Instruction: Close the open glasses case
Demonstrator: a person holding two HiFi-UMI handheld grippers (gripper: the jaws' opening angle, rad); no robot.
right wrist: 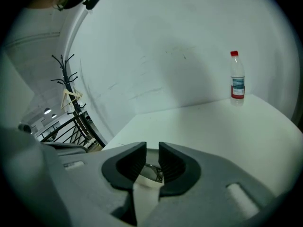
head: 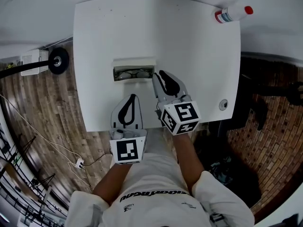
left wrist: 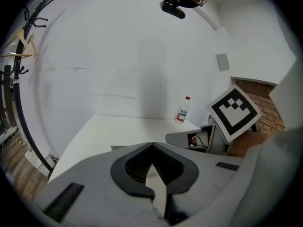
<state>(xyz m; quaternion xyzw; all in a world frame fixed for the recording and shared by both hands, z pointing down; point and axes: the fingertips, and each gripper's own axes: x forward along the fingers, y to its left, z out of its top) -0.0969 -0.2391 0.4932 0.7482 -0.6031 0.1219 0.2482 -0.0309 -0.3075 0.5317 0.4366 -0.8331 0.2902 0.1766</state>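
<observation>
An open white glasses case (head: 134,72) lies near the middle of the white table (head: 199,56), with dark-framed glasses (head: 132,74) inside it. My right gripper (head: 160,74) sits at the case's right end, its jaws a narrow gap apart and holding nothing. In the right gripper view, that gripper (right wrist: 152,151) shows the glasses (right wrist: 154,170) through the gap. My left gripper (head: 133,97) hovers near the table's front edge, a little short of the case. In the left gripper view, its tips (left wrist: 152,145) touch, so the jaws are shut on nothing.
A plastic bottle (head: 233,14) with a red cap lies at the table's far right corner. A round grommet (head: 223,104) sits near the right edge. A black wheel-like object (head: 57,60) and cables lie on the wooden floor at left. A coat rack (right wrist: 71,93) stands by the wall.
</observation>
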